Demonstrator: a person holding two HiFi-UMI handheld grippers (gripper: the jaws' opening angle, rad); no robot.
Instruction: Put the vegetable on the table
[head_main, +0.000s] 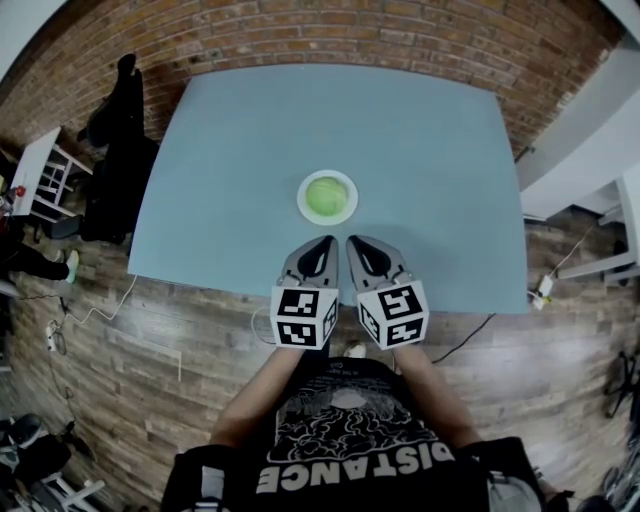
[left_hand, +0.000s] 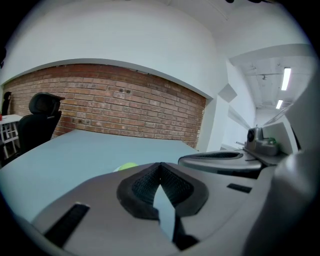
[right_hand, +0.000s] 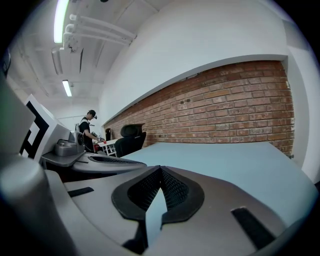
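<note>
— What's the room like?

— A brick wall (head_main: 400, 30) runs along the back and there's a wooden floor (head_main: 150, 380). A blue-grey desk (head_main: 250, 150) stands with its far edge against the wall. A black office chair (head_main: 120, 110) is at the desk's far left corner.

— And where is the vegetable?

— The vegetable (head_main: 326, 196) is round and pale green, and it sits in a white dish (head_main: 301, 198). The dish is on the desk, about midway across and nearer the front edge than the wall.

— Where are the tongs?

— They are side by side over the front part of the desk, near the dish but apart from it, and both point at it. The left tongs (head_main: 326, 240) are just beside the right tongs (head_main: 352, 240).

— Are they spread or closed?

— Both are pressed together. In the left gripper view the dark ribbed pads meet at the tip, leaving only a slit lower down with nothing in it. The top of the vegetable shows just over the left jaw. The right gripper view shows the same, with the pads touching at the tip and nothing between them.

— Anything else?

— The right gripper view shows a person (right_hand: 88, 127) standing far off on the left. They are too small to make out further.
</note>
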